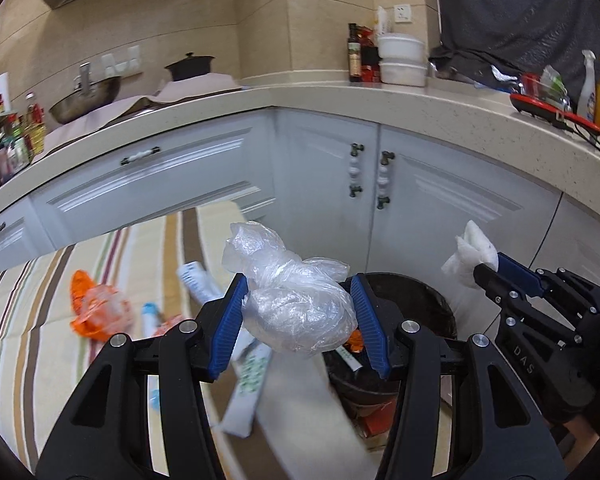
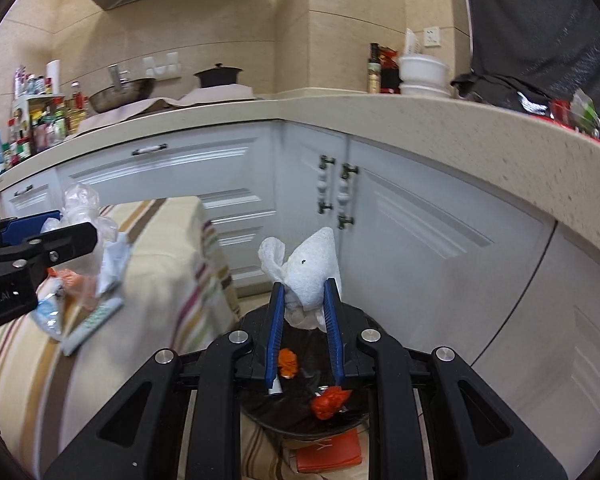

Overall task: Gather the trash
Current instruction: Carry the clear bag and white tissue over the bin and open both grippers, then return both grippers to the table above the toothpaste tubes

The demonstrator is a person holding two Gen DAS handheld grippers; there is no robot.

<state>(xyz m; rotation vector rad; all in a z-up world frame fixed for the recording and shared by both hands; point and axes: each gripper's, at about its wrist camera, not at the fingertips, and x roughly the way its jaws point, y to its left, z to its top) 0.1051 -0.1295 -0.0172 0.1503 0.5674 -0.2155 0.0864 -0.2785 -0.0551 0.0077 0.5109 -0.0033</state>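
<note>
Both sets of jaws are pinching trash as I look through the wrist cameras. On my left gripper (image 1: pixel 298 294) the blue ribbed pads press against either side of a crumpled clear plastic bag (image 1: pixel 292 300), which bulges up and out above the fingertips. My right gripper (image 2: pixel 305 300) has its pads squeezed on a wadded white paper towel (image 2: pixel 308 272) that sticks up past the tips.

I see the round bin lined with a black bag (image 2: pixel 300 412) right below the right gripper; from the left wrist view it sits below and to the right of the plastic bag. Inside the bin lie scraps of orange wrapper (image 2: pixel 329 400).

To my left stands a table draped in a striped beige cloth (image 1: pixel 28 320), and on it lie an orange-and-clear plastic wrapper (image 1: pixel 96 308) and a long white-and-green carton (image 1: pixel 246 396); both look blurred. Behind everything run white cabinet doors (image 1: pixel 416 208) under a speckled beige countertop (image 2: pixel 420 120).
</note>
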